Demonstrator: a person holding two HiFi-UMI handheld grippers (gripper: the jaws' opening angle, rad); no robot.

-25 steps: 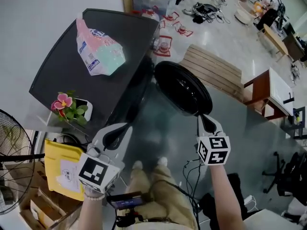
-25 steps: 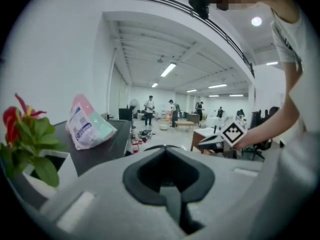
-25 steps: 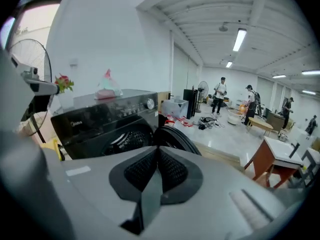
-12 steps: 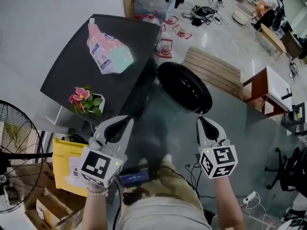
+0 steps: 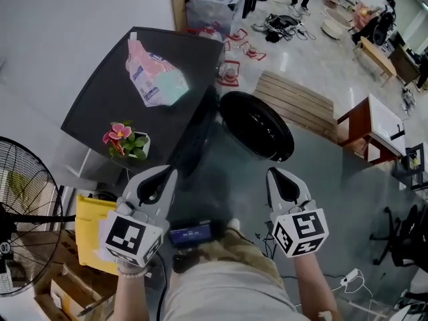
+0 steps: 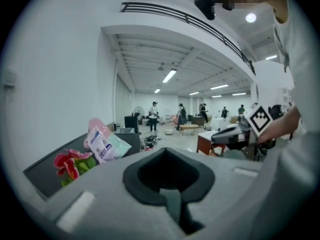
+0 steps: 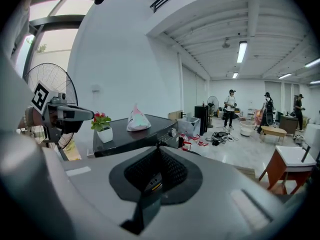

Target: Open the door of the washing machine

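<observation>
Grey floor [image 5: 334, 179] is sliding under us as we are pulling back from the washing machine [image 5: 100, 99]: left gripper [image 5: 159, 178] closed, empty; door [image 5: 257, 127] hanging wide open; right gripper [image 5: 284, 179] shut, lifted off its rim, opening likely done.

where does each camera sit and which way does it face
Head view: on the head, steeply down at the washing machine and its open door; left gripper, right gripper, forearms, legs show.
Left gripper view: on the left gripper, facing across the hall; right gripper at right.
Right gripper view: on the right gripper, facing the washing machine; left gripper at left.
Shared: all show the flower pot and bag.
</observation>
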